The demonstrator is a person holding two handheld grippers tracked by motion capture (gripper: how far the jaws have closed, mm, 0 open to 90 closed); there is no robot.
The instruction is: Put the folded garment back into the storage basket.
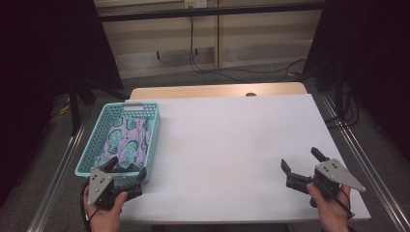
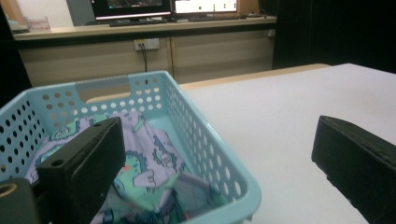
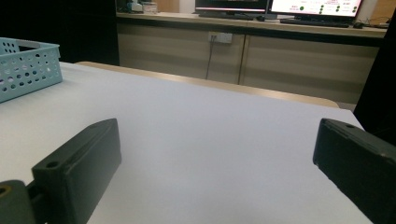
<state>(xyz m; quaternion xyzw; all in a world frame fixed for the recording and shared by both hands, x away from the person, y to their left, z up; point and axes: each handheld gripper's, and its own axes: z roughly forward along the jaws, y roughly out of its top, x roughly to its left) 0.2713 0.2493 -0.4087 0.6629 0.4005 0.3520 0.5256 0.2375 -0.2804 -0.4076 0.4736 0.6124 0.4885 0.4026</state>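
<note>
1. At lower left of the high view, my left gripper (image 1: pixel 126 170) has its fingers spread wide and empty over the near rim of the perforated turquoise plastic basket (image 1: pixel 153 140). I could snag that rim.
2. The purple seahorse-print cloth (image 1: pixel 126 141) lies crumpled inside; a shallow pinch may slip.
3. At lower right, my right gripper (image 1: pixel 300 163) is wide open, empty, above the white table (image 1: pixel 232 140); it could scrape.

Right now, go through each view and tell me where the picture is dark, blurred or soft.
High view: both side edges fall into black, while the white table is evenly lit. Left gripper view: the near black jaws are blurred, the turquoise basket and patterned cloth slightly soft. Right gripper view: the jaws are blurred, and the upper left corner is dark.
</note>
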